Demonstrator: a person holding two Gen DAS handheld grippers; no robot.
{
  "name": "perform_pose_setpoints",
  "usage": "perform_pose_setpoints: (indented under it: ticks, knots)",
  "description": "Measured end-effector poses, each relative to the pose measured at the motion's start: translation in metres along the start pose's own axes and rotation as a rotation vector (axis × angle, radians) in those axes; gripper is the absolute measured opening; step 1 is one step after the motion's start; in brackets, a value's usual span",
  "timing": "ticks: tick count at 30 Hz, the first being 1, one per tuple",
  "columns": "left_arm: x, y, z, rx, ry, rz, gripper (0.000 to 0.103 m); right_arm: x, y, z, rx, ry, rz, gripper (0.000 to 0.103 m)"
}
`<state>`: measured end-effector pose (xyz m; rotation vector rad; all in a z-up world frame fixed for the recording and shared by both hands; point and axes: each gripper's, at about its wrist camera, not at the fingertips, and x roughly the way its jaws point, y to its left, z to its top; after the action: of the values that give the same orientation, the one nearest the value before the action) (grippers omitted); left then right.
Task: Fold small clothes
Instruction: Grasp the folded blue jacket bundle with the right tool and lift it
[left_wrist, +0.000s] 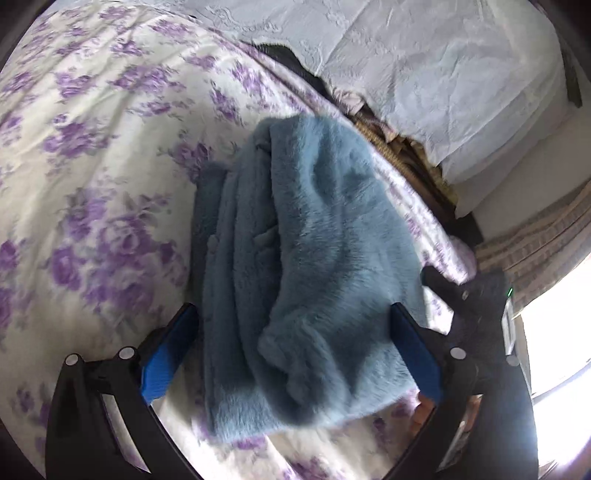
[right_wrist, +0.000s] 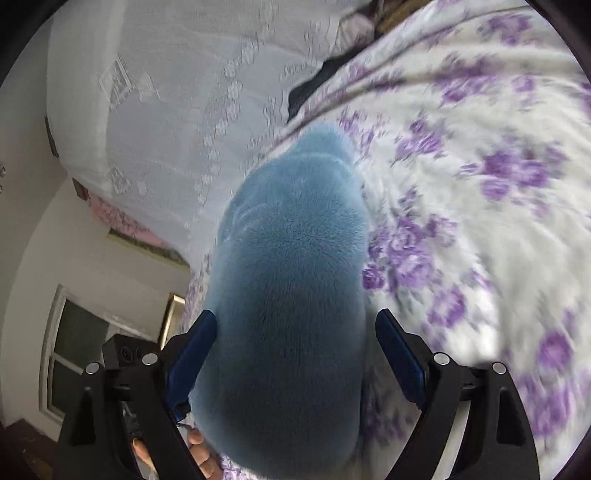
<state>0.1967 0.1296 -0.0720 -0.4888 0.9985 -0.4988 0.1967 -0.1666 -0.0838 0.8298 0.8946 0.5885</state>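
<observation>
A fluffy light-blue garment (left_wrist: 303, 258) lies folded over on the floral bedsheet (left_wrist: 96, 155). In the left wrist view my left gripper (left_wrist: 293, 314) is open, its blue pads wide apart on either side of the garment's near end. In the right wrist view the same garment (right_wrist: 291, 295) fills the middle, and my right gripper (right_wrist: 295, 325) is open with the fabric lying between its fingers. The right gripper's black body (left_wrist: 476, 306) shows at the right of the left wrist view.
The bed is covered by a white sheet with purple flowers (right_wrist: 461, 221). A white lace cloth (right_wrist: 177, 110) hangs past the bed's far edge. A window (right_wrist: 74, 354) and a wall lie at lower left of the right wrist view.
</observation>
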Motion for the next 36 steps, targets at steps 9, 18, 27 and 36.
perform_pose_setpoints:
  ticks: [9, 18, 27, 36]
  knots:
    - [0.013, -0.006, 0.002, 0.058, -0.084, 0.059, 0.099, 0.023, 0.009, 0.013, -0.157, 0.098, 0.058, 0.093]
    - [0.011, -0.006, -0.002, 0.025, -0.093, 0.014, 0.099, 0.021, 0.014, 0.006, -0.23, 0.083, 0.064, 0.093]
    - [0.013, -0.01, -0.001, 0.038, -0.081, 0.0, 0.092, 0.02, 0.012, 0.001, -0.247, 0.069, 0.05, 0.092]
    - [0.007, -0.023, -0.005, 0.099, -0.099, 0.017, 0.068, 0.021, 0.017, -0.002, -0.292, 0.066, 0.01, 0.08]
